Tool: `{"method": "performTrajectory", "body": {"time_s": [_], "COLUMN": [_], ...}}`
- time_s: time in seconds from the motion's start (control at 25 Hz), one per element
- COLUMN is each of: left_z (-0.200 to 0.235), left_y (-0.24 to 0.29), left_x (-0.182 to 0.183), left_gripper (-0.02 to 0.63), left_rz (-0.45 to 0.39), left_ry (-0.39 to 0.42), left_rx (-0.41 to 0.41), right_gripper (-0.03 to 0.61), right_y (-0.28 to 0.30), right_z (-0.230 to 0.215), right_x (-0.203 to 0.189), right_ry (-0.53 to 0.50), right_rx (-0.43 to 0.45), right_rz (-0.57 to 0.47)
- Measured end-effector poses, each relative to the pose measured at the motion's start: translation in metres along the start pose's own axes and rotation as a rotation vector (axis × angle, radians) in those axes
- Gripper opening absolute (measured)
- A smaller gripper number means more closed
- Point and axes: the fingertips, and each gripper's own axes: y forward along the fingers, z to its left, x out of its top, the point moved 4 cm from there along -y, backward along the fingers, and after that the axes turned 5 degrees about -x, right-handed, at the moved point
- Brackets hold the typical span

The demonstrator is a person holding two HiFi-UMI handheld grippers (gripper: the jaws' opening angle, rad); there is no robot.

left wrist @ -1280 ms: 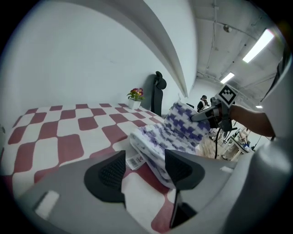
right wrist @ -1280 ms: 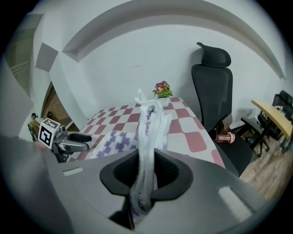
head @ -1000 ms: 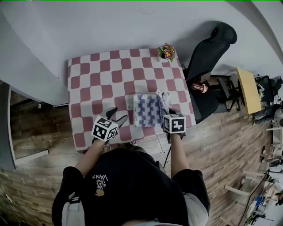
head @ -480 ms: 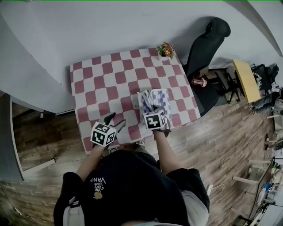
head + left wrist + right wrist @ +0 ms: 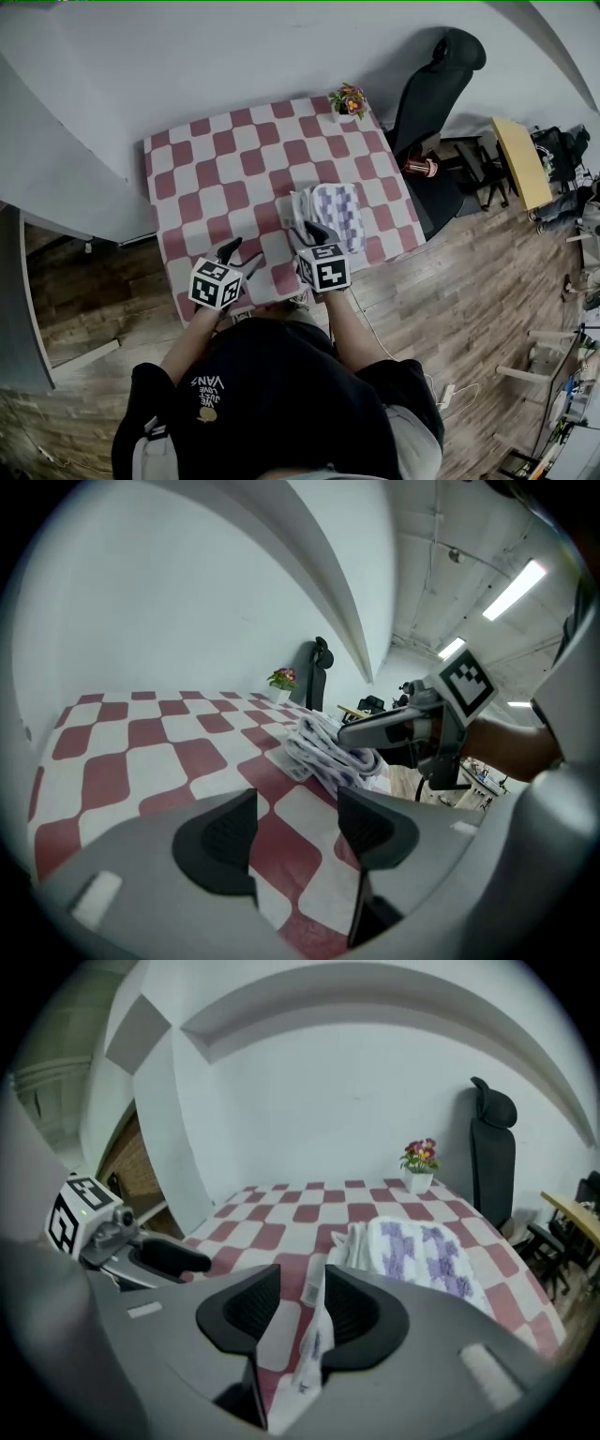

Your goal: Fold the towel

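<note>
While the towel (image 5: 330,214) lies as a folded white and purple bundle on the near right part of the checked table (image 5: 206,178), one thin edge of it reaches toward you and stands between the jaws of your right gripper (image 5: 307,230). In the right gripper view that edge (image 5: 314,1326) rests against the inner face of the right-hand pad. A strip of tablecloth shows between it and the other pad. Those jaws are opening, partly spread, and they don't pinch the cloth from both sides. The main body of the towel (image 5: 422,1251) sits just beyond and to the right of the jaws, with its folded layers stacked at its left edge.

Your left gripper (image 5: 240,255) hovers over the near edge of the table, to the left of the towel and apart from it. Its jaws (image 5: 295,827) stand wide apart with only red and white squares between them, so it has hold of nothing. From its own view, the towel (image 5: 328,747) lies ahead and to the right, with the tip of your right gripper (image 5: 375,731) at the bundle's near side.

A small flower pot (image 5: 349,101) stands at the far right corner of the table, well apart from the towel. A dark office chair (image 5: 441,75) stands beyond that corner on the wooden floor (image 5: 469,281).
</note>
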Motion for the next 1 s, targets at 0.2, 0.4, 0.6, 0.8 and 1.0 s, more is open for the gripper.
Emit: {"method": "performTrajectory", "body": {"time_s": [0.2,0.4,0.6,0.8,1.0], "left_z": [-0.006,-0.020,-0.029,-0.029,-0.033], "left_y": [0.012,0.029,0.038,0.039,0.038], "left_x": [0.012,0.021,0.029,0.033,0.032], "left_gripper": [0.245,0.245,0.245,0.245,0.245], "left_rz": [-0.004,-0.008,-0.019,-0.035,-0.031], "left_ry": [0.012,0.024,0.024,0.005,0.000], "left_rx": [-0.012,-0.027,-0.020,0.007,0.015], "right_gripper": [0.117,0.117,0.117,0.111,0.083], "right_y": [-0.046,-0.029,0.003,0.022,0.045], "right_z": [-0.056,-0.115,-0.081,-0.036,-0.022], "right_x": [0.035,0.011,-0.018,-0.031,-0.050], "right_ry": [0.070,-0.056,-0.217,-0.372,-0.475], "right_rx": [-0.039,-0.215,-0.149,-0.171,-0.260], "right_rz": [-0.237,-0.081,0.013,0.029,0.030]}}
